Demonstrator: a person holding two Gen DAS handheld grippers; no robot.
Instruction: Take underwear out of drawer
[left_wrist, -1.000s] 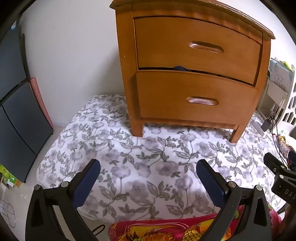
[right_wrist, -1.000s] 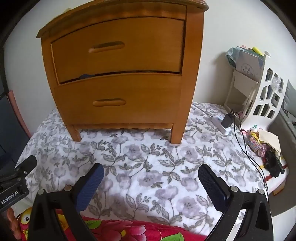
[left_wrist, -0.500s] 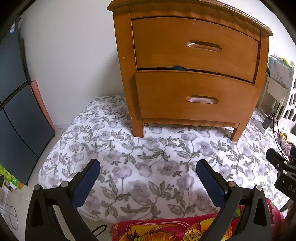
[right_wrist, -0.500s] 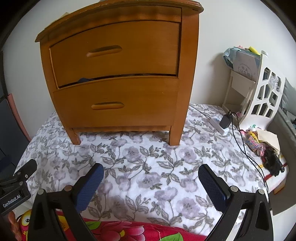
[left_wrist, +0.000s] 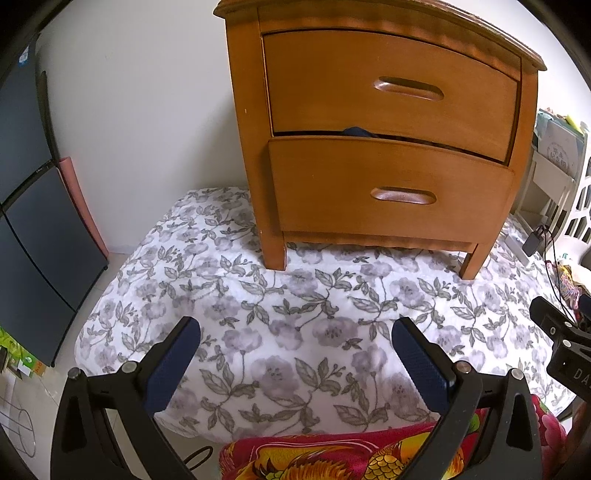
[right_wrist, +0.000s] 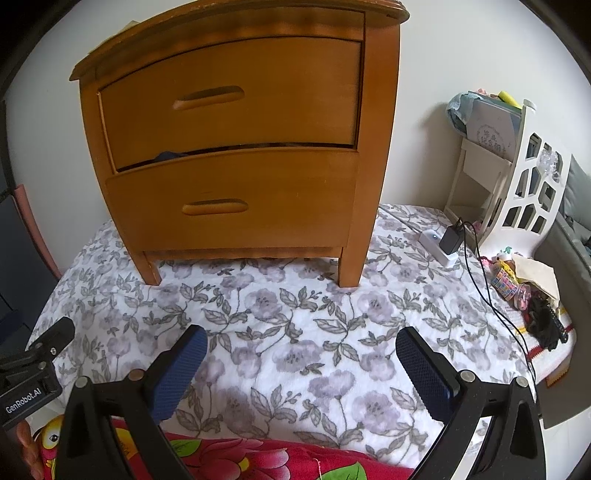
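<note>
Grippers: left gripper (left_wrist: 295, 343) and right gripper (right_wrist: 301, 349) both spread wide, empty, above floral quilt (left_wrist: 295, 314). Beyond, lower drawer (left_wrist: 391, 188) barely ajar, dark underwear (left_wrist: 356, 132) peeking over it. Risk: pad slips off shallow handle (left_wrist: 402, 195); nightstand (right_wrist: 236, 147) may rock on soft bedding.

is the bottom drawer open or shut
Slightly open: the bottom drawer front juts out past the top drawer, and dark blue cloth peeks from the gap.

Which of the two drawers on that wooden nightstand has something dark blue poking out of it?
The lower drawer: dark blue fabric peeks over its top edge, in the gap under the upper drawer, toward the left side. The upper drawer shows nothing sticking out.
</note>
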